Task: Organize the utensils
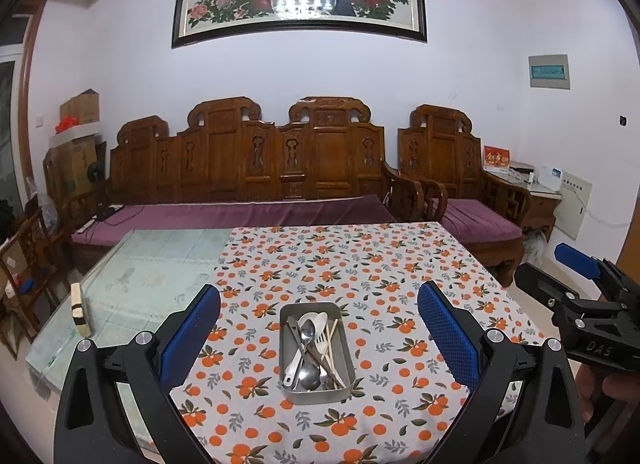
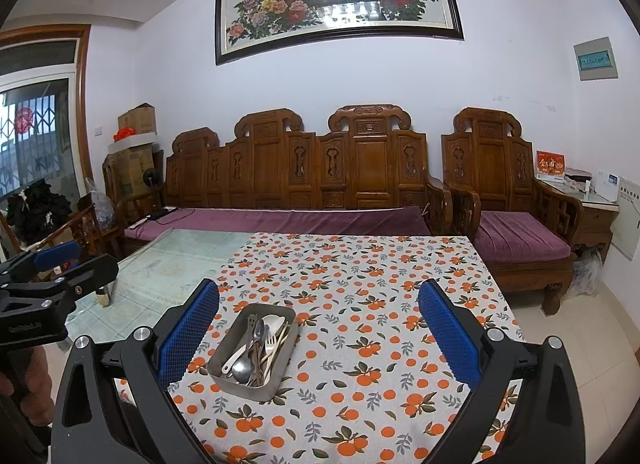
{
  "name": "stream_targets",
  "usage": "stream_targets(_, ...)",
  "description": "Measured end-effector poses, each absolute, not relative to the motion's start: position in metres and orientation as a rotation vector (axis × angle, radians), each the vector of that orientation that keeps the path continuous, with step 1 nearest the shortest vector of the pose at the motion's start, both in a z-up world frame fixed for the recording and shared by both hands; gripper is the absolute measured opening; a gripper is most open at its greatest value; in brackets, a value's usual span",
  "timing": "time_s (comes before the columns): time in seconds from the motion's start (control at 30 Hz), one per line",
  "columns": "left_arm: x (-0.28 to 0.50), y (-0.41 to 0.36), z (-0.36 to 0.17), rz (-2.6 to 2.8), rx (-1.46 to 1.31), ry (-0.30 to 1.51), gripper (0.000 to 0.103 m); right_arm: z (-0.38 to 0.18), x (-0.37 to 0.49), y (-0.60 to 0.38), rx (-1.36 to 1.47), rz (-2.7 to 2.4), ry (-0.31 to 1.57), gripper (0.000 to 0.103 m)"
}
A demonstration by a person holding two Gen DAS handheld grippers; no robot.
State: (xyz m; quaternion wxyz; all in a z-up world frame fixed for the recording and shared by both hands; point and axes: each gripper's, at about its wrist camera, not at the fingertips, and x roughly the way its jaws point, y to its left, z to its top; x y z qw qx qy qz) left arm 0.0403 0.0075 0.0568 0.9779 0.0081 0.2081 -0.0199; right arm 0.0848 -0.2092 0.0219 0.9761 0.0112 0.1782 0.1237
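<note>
Orange-printed cloth (image 1: 360,264) covers the table where a metal tray (image 1: 317,394) sits near the front edge, holding a jumble of spoons, a fork, a slotted utensil and pale chopsticks. Both grippers hang above the cloth with jaws spread wide and empty: left gripper (image 1: 319,332) straddling the tray, right gripper (image 2: 319,328) just beside it.

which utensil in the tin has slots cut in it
The white slotted spatula in the metal tin. Its flat head has slits, unlike the plain metal spoons and the pale chopsticks beside it.
</note>
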Motion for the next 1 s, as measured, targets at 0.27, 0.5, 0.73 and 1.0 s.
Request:
stream_targets(0.27, 0.0401, 0.0050, 0.0579, -0.041, 0.019, 0.416, 0.095, 0.0230, 0.0849, -0.2092, 0.022, 0.249, 0.358, 0.100)
stream_targets(0.5, 0.0394, 0.0045, 0.0569, -0.040, 0.018, 0.418, 0.095, 0.0240, 0.0851, -0.2092, 0.022, 0.253, 0.356, 0.100)
stream_targets(0.73, 0.0404, 0.0052, 0.0562, -0.037, 0.015, 0.422, 0.095, 0.0247, 0.0853, -0.2082, 0.027, 0.259, 0.359, 0.100)
stream_targets(1.0, 0.0405, 0.0060, 0.0554, -0.038, 0.013, 0.423, 0.095, 0.0262, 0.0850, -0.2063, 0.023, 0.259, 0.356, 0.100)
